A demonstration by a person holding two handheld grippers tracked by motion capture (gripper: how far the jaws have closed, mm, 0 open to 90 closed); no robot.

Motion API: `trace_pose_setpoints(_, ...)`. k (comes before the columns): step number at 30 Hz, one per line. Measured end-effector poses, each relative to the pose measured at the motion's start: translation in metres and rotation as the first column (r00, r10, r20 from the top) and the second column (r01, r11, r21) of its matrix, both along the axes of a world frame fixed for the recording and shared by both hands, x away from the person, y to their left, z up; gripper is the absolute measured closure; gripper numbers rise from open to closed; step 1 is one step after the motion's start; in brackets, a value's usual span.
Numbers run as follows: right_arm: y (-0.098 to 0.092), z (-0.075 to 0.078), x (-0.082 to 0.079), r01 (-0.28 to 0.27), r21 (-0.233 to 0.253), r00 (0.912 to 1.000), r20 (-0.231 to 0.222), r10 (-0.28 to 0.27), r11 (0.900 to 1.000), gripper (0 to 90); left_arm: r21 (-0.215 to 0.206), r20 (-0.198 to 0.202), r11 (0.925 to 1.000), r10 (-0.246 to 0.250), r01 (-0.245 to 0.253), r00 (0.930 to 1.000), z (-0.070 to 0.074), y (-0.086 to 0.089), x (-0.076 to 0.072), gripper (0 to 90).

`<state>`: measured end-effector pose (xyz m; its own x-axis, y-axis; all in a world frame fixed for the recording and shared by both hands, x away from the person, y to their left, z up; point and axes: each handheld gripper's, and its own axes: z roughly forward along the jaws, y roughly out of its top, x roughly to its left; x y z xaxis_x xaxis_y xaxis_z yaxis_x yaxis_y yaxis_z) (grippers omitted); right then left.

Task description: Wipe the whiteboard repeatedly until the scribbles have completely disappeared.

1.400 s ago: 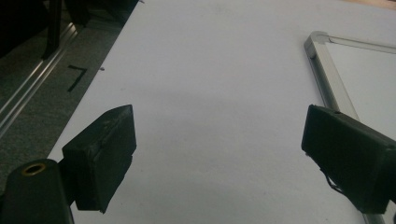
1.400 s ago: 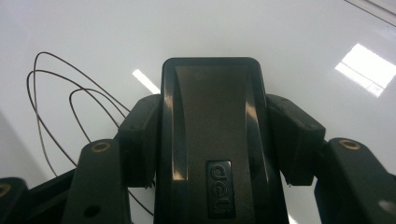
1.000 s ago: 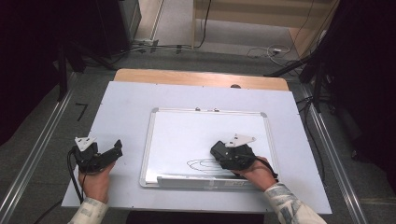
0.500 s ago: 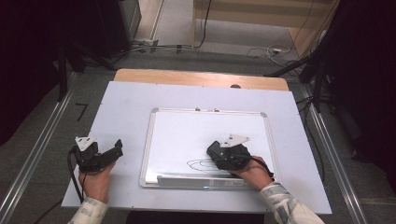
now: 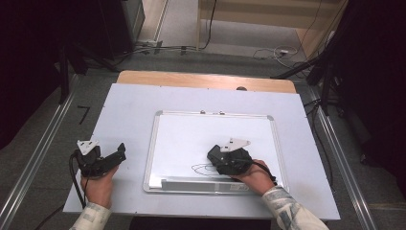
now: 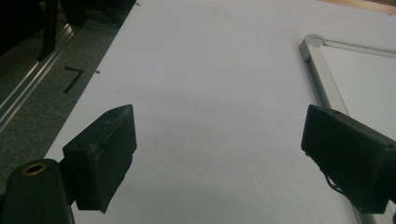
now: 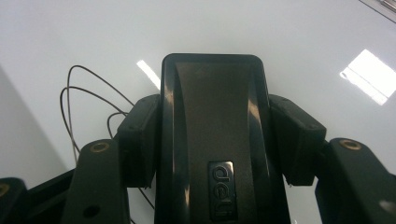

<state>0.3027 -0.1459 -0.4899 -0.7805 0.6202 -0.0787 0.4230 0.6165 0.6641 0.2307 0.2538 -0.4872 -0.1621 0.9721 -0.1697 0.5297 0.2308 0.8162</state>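
High view: my right gripper sits on the whiteboard at its 5 o'clock, over the black scribble; my left gripper rests on the table at the board's 9 o'clock | Left gripper view: my jaws spread wide over bare table, nothing between | Right gripper view: my jaws clamped on a black eraser, scribble at its 9 o'clock.

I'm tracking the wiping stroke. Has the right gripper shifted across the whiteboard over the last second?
Yes. The right gripper, shut on the eraser, has slid left, away from the whiteboard's right frame.
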Motion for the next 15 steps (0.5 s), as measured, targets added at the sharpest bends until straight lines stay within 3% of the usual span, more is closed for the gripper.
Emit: trace_pose_setpoints(15, 0.015, -0.001, -0.002, -0.009, 0.005, 0.9999, 0.005, 0.009, 1.000, 38.7, -0.001, 0.001, 1.0000, -0.001, 0.001, 1.0000, 0.000, 0.000, 0.000, 10.5)
